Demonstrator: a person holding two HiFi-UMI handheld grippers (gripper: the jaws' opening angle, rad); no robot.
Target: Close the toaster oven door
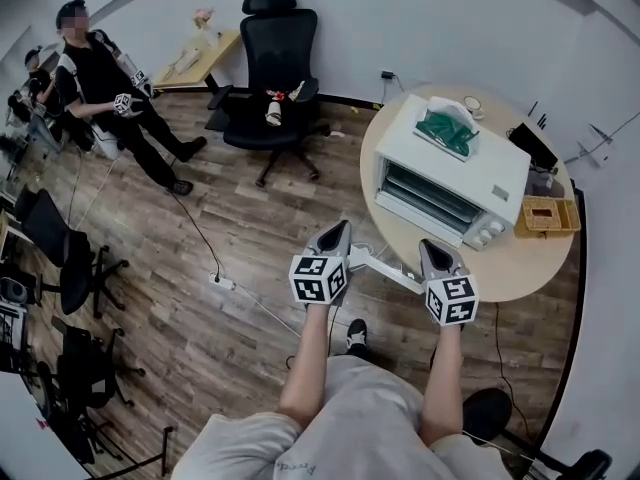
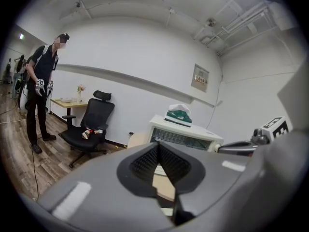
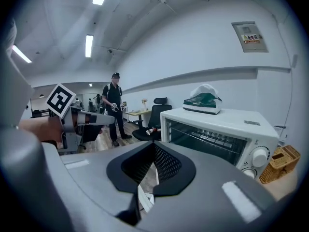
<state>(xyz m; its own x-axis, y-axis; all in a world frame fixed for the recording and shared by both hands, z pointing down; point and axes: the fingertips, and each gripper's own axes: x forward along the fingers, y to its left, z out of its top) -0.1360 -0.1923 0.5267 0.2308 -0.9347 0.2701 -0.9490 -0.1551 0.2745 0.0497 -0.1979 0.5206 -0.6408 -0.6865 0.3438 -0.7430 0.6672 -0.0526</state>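
Hanging open, the seemingly light, stiff oven door [image 1: 385, 267] is wanting a rim push; left gripper [image 1: 341, 226] and right gripper [image 1: 430, 243] are riding pressed together

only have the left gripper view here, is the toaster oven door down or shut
observer: Down. The right gripper view looks straight into the toaster oven, its rack uncovered.
operator: where's the door edge
observer: In the head view the white edge of the door lies between the left gripper and the right gripper.
operator: anything else on the table
observer: A wicker basket sits on the table beside the oven's knobs.
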